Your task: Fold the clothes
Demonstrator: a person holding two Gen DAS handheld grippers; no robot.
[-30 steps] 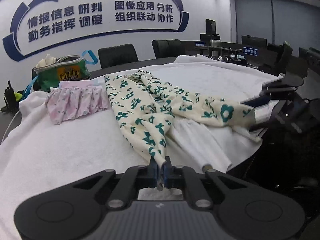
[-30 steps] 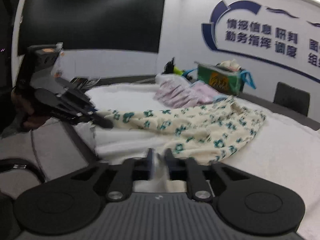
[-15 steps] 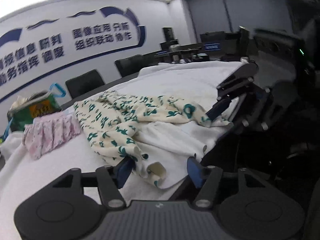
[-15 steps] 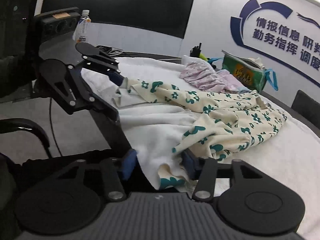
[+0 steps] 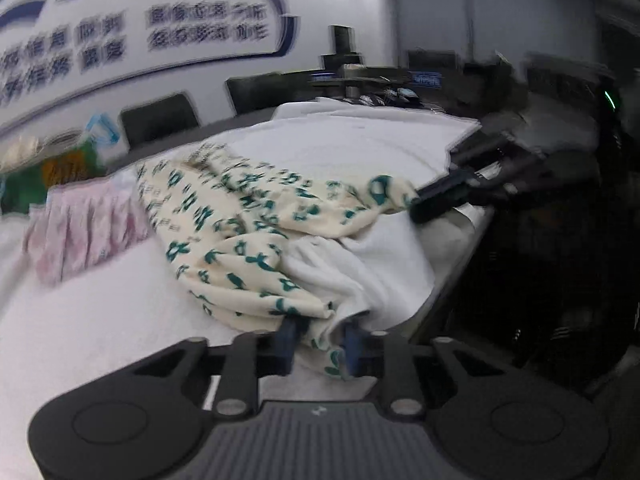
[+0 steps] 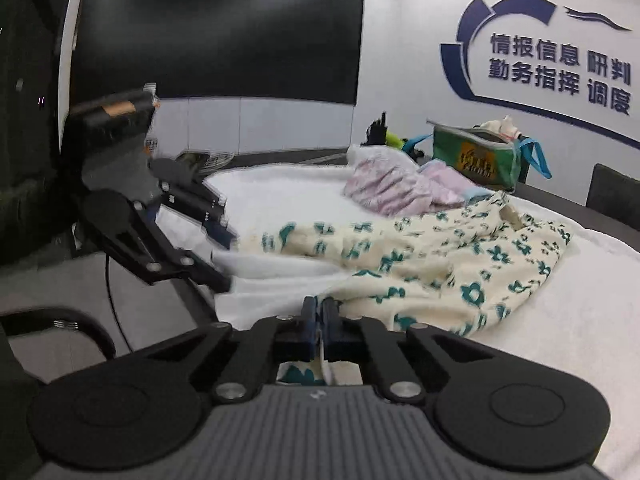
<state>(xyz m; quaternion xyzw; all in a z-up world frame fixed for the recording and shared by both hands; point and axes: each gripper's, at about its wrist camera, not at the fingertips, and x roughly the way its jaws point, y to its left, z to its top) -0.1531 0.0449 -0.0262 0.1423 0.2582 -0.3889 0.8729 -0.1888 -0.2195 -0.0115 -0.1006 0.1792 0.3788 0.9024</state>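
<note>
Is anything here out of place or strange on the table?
Yes. The white towel cover is bunched up near the table edge, under the cream garment with green flowers. The left hand-held gripper seems to catch towel together with the garment hem.

White wall [image 6: 500, 12] bears blue Chinese lettering [image 6: 560, 68] inside a blue curved emblem. Left of the lettering, a large black screen [image 6: 216, 28] spans the adjoining wall. Below the lettering, black chairs [image 5: 160, 118] stand behind the white-covered counter [image 5: 352, 140]. Ceiling light is bright overhead.
</note>
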